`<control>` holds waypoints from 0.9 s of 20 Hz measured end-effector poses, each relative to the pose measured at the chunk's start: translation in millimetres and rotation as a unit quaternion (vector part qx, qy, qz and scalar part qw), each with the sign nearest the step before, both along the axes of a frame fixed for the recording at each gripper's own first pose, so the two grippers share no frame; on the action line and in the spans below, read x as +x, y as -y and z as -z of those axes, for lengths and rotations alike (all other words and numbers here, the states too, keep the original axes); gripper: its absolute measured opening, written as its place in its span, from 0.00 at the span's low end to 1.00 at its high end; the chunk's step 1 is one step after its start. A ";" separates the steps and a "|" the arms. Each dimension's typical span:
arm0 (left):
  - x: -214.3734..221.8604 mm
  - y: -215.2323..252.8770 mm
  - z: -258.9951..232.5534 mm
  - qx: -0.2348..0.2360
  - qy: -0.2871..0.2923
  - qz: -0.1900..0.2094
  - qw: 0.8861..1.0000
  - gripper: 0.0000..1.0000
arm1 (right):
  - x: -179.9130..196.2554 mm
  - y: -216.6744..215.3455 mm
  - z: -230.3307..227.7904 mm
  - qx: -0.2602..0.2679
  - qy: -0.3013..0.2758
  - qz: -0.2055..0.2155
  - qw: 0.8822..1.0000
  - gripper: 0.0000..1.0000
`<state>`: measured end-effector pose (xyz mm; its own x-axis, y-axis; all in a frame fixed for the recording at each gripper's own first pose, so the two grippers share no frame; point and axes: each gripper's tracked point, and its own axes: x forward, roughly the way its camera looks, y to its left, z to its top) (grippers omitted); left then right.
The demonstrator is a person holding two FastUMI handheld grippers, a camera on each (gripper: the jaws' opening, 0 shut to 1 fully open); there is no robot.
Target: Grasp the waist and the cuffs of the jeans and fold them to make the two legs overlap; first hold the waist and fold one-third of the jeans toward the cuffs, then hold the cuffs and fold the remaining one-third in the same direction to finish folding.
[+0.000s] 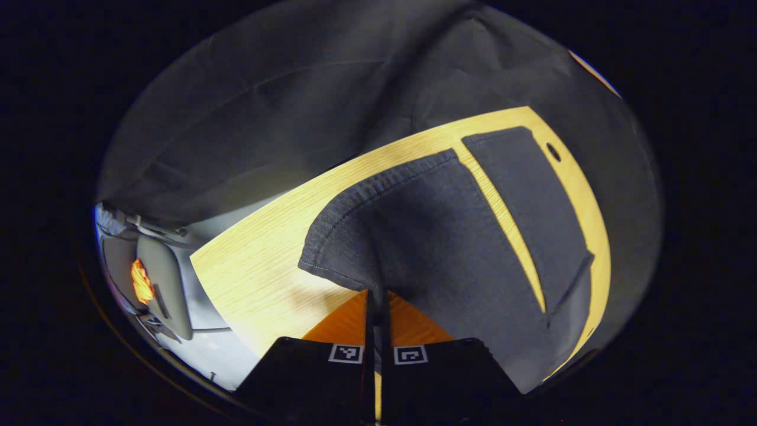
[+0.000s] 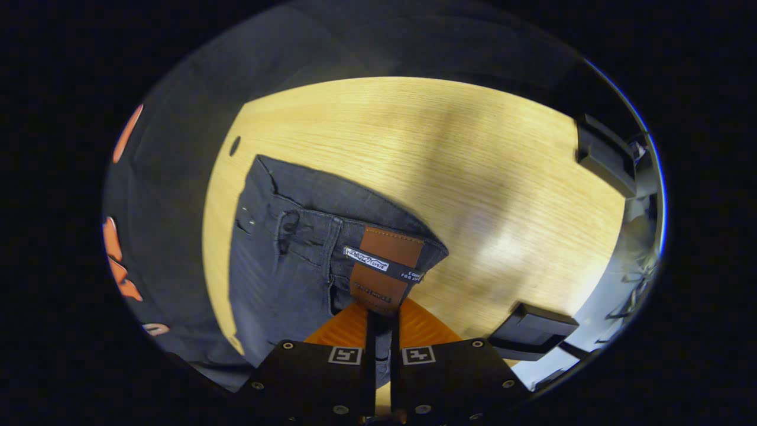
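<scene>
Where jeans [image 1: 449,236] lie: wooden table [image 1: 260,266] (black-curtained).

Light wood-grain table [image 2: 473,154] served as landmark. A small dark oval hole [image 2: 235,145] sat in the tabletop near its far left corner in the right gripper view; same hole [image 1: 553,152] showed near the table's far edge in the left gripper view. Two black blocks were at the table's right edge: one [image 2: 603,155] farther, one [image 2: 532,332] nearer. Beyond the table's left edge, a grey chair-like shape [image 1: 165,284] with an orange glowing patch [image 1: 141,282].
</scene>
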<state>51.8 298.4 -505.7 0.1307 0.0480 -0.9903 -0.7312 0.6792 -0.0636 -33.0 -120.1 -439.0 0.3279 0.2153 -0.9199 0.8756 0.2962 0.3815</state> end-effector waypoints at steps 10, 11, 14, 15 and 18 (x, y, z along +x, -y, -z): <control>83.4 24.3 -79.1 -0.036 0.167 0.039 0.984 0.01 | 55.9 -8.2 -81.2 0.012 0.163 0.013 0.986 0.10; 91.3 26.9 -85.3 -0.036 0.175 0.048 0.983 0.01 | 64.4 -10.6 -91.0 0.014 0.172 0.013 0.985 0.10; 116.7 26.3 -99.6 -0.031 0.199 0.053 0.978 0.01 | 75.8 -7.1 -100.1 -0.004 0.168 0.016 0.986 0.10; 125.8 22.9 -96.4 -0.032 0.194 0.035 0.980 0.01 | 79.5 -7.6 -102.6 -0.007 0.164 0.016 0.986 0.10; 151.4 26.4 -91.7 -0.052 0.191 0.013 0.980 0.01 | 96.7 -8.8 -113.7 -0.003 0.156 0.036 0.987 0.10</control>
